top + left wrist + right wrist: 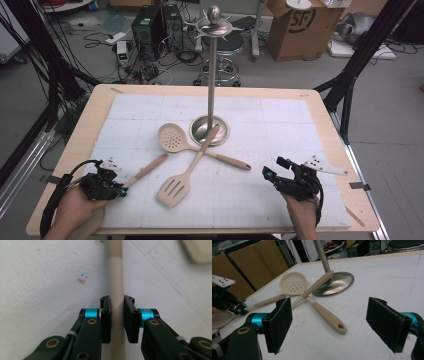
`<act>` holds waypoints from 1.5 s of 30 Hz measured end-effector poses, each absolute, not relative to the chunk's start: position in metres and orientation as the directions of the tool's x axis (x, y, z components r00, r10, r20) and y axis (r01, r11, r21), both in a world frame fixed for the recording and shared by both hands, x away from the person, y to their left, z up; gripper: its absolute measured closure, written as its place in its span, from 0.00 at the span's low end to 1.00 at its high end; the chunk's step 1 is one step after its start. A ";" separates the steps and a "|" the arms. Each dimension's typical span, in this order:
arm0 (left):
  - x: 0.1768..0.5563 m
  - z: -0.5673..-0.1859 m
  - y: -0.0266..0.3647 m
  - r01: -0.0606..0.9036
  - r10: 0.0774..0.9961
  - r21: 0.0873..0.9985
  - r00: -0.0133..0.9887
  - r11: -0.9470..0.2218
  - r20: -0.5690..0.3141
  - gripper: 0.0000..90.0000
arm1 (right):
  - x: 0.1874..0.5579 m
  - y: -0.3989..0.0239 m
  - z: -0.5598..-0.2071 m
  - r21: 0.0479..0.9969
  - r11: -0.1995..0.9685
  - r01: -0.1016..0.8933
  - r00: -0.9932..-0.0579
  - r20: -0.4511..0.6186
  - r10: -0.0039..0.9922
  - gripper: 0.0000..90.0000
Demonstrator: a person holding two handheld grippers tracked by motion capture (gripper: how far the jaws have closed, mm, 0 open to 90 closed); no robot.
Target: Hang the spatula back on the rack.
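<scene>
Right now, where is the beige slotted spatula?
In the high view, the beige slotted spatula lies at the mat's front centre, its handle leaning on the metal stand's round base.

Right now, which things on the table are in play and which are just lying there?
In play: left gripper, jaws around the beige utensil handle.
Lying about: slotted spatula, perforated spoon, metal stand, right gripper held open over the mat.

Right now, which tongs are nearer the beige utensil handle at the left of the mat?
Left. The left tongs have their pads around that handle. The right tongs wait open, far across the mat.
</scene>
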State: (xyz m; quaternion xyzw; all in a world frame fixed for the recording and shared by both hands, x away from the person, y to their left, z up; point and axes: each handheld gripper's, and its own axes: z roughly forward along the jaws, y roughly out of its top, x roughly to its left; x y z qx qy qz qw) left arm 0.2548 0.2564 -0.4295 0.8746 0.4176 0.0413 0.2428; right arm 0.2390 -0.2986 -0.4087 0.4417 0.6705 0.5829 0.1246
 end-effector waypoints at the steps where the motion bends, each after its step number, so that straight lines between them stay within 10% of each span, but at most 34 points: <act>1: 0.255 -0.430 0.259 0.707 0.743 0.468 0.653 -0.530 -0.145 0.87 | 0.239 -0.299 -0.409 0.893 -0.070 0.445 -0.579 0.347 0.738 0.22; 21: 0.255 -0.418 0.282 0.753 0.694 0.612 0.575 -0.242 -0.433 0.87 | 0.239 -0.299 -0.409 0.891 -0.072 0.448 -0.574 0.349 0.741 0.22; 45: 0.275 -0.374 0.213 0.543 0.548 0.840 0.699 0.012 -0.460 0.87 | 0.238 -0.302 -0.409 0.894 -0.083 0.440 -0.575 0.352 0.738 0.22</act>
